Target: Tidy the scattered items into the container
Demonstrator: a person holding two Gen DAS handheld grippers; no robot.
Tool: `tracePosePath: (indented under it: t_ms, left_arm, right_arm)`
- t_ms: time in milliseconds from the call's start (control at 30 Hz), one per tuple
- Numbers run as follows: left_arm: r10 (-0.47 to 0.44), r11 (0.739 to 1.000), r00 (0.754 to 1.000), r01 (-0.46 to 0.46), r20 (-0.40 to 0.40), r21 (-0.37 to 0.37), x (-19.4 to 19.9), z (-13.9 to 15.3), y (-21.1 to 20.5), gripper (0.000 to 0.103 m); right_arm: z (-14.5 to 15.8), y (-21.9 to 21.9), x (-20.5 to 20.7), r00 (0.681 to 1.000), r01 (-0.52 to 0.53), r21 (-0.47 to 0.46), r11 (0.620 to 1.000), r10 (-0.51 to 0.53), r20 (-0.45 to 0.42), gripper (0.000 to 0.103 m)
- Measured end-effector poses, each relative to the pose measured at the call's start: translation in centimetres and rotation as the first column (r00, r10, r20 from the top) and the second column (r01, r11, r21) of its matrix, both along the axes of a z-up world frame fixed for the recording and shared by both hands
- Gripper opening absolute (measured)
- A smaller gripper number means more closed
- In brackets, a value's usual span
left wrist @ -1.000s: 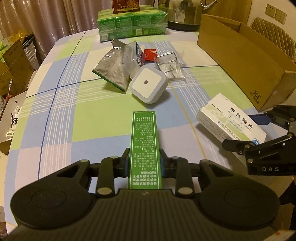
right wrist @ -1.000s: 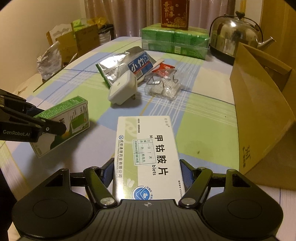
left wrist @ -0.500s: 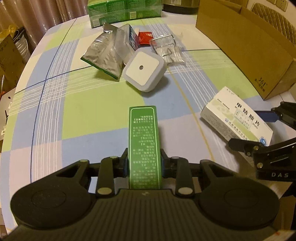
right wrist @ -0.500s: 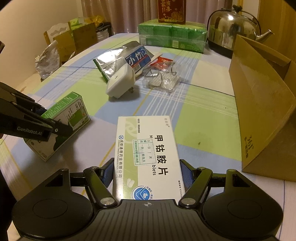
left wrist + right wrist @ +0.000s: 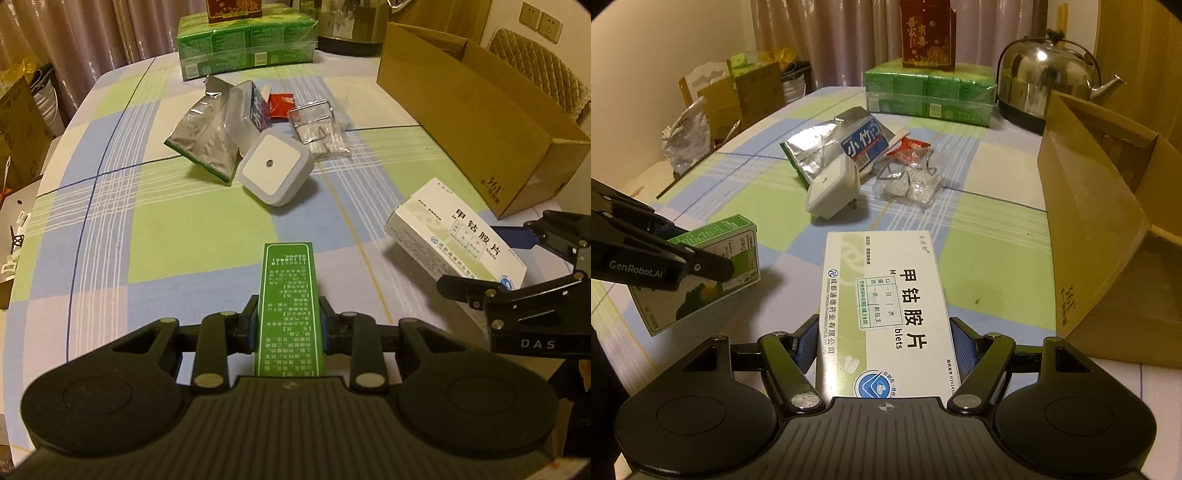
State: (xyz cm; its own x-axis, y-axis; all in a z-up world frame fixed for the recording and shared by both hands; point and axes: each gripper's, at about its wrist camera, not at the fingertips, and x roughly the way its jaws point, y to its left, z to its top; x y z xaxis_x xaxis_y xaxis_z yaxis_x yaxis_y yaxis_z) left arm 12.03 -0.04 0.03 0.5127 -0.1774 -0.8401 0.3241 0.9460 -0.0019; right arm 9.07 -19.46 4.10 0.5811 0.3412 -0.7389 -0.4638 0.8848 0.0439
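My left gripper (image 5: 289, 325) is shut on a narrow green box (image 5: 290, 295), held above the checked tablecloth; the green box also shows in the right wrist view (image 5: 713, 266). My right gripper (image 5: 884, 343) is shut on a white medicine box (image 5: 886, 302), also seen at the right in the left wrist view (image 5: 454, 236). The open cardboard container (image 5: 476, 107) stands at the right (image 5: 1093, 221). A white square night light (image 5: 275, 168), a silver foil bag (image 5: 207, 144), a red sachet (image 5: 280, 105) and a clear packet with wire clips (image 5: 321, 129) lie mid-table.
A green shrink-wrapped tissue pack (image 5: 247, 44) with a red box (image 5: 927, 33) on top stands at the far edge. A steel kettle (image 5: 1045, 85) is beside it, behind the container. Cardboard boxes and bags (image 5: 731, 96) sit beyond the table's left edge.
Both grippers have lifted and tilted slightly with their boxes; the view dipped down half a second ago and has come back up. The loose items have not moved.
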Motion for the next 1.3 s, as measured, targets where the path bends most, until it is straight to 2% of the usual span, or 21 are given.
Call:
tracePosePath:
  t_ms: [333, 633, 933, 1067, 1300]
  left_arm:
    - [-0.016, 1.0, 0.999, 0.016, 0.033, -0.01, 0.0, 1.7, -0.9, 0.025]
    - [-0.061, 0.997, 0.991, 0.066, 0.117, -0.039, 1.7, 5.4, -4.2, 0.025]
    - [-0.154, 0.982, 0.964, 0.173, 0.216, -0.071, 4.5, 10.0, -10.5, 0.025]
    - [-0.192, 0.972, 0.951, 0.219, 0.242, -0.089, 5.6, 11.2, -13.9, 0.025]
    - [-0.251, 0.947, 0.936, 0.29, 0.245, -0.136, 6.9, 11.8, -19.7, 0.025]
  right_arm:
    - [1.6, -0.8, -0.2, 0.999, 0.02, 0.007, 1.0, -0.021, 0.036, 0.068]
    - [5.9, -2.1, 1.1, 0.986, 0.058, 0.011, 0.998, -0.059, 0.158, 0.068]
    - [10.6, -6.2, 4.0, 0.947, 0.175, 0.006, 0.985, -0.17, 0.272, 0.069]
    - [11.6, -9.3, 5.5, 0.929, 0.231, -0.01, 0.973, -0.217, 0.298, 0.069]
    - [12.0, -14.8, 7.4, 0.906, 0.313, -0.029, 0.949, -0.289, 0.309, 0.069]
